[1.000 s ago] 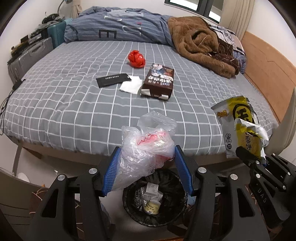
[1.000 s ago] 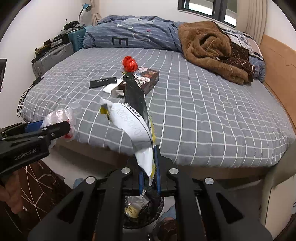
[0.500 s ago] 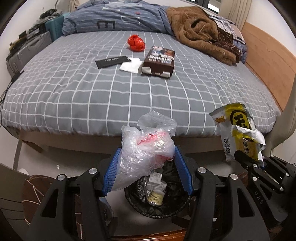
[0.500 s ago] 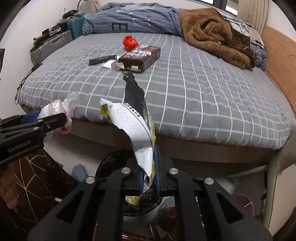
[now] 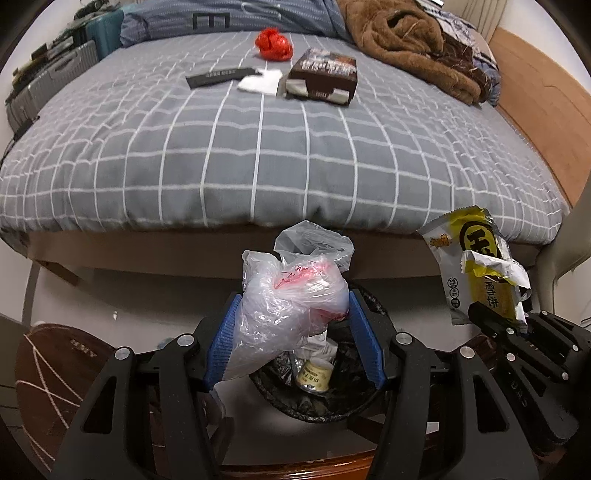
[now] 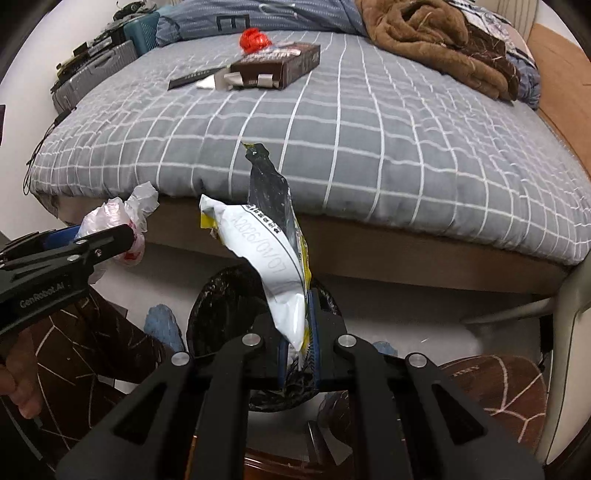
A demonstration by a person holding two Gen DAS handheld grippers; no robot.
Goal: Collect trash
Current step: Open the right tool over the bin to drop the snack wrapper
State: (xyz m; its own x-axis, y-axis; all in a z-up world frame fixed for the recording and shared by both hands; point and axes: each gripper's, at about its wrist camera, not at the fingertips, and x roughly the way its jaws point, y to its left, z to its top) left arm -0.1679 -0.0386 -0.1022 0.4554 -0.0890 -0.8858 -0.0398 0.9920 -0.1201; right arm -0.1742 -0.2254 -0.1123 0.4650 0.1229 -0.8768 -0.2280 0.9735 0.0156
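Note:
My left gripper (image 5: 291,325) is shut on a crumpled clear plastic bag (image 5: 288,299) with red marks, held just above a black-lined trash bin (image 5: 314,391) on the floor by the bed. In the right wrist view my right gripper (image 6: 299,332) is shut on a yellow, white and black snack wrapper (image 6: 273,251), which stands up over the same bin (image 6: 221,295). That wrapper (image 5: 480,273) shows at the right of the left wrist view, and the bag (image 6: 122,218) at the left of the right wrist view. A red bag (image 5: 273,44), a brown box (image 5: 321,74), a white tissue (image 5: 258,81) and a black strip (image 5: 218,75) lie on the bed.
The bed (image 5: 258,147) with a grey checked sheet fills the far side; a brown blanket (image 5: 406,40) and blue duvet (image 5: 229,18) lie at its head. Suitcases (image 5: 48,74) stand at the left wall. The bin holds a small cup (image 5: 314,374) and other trash. A person's hand (image 6: 18,384) holds the left gripper.
Both grippers have sunk toward the bin with their loads still held. The bed edge has risen in both views and the bin looks nearer.

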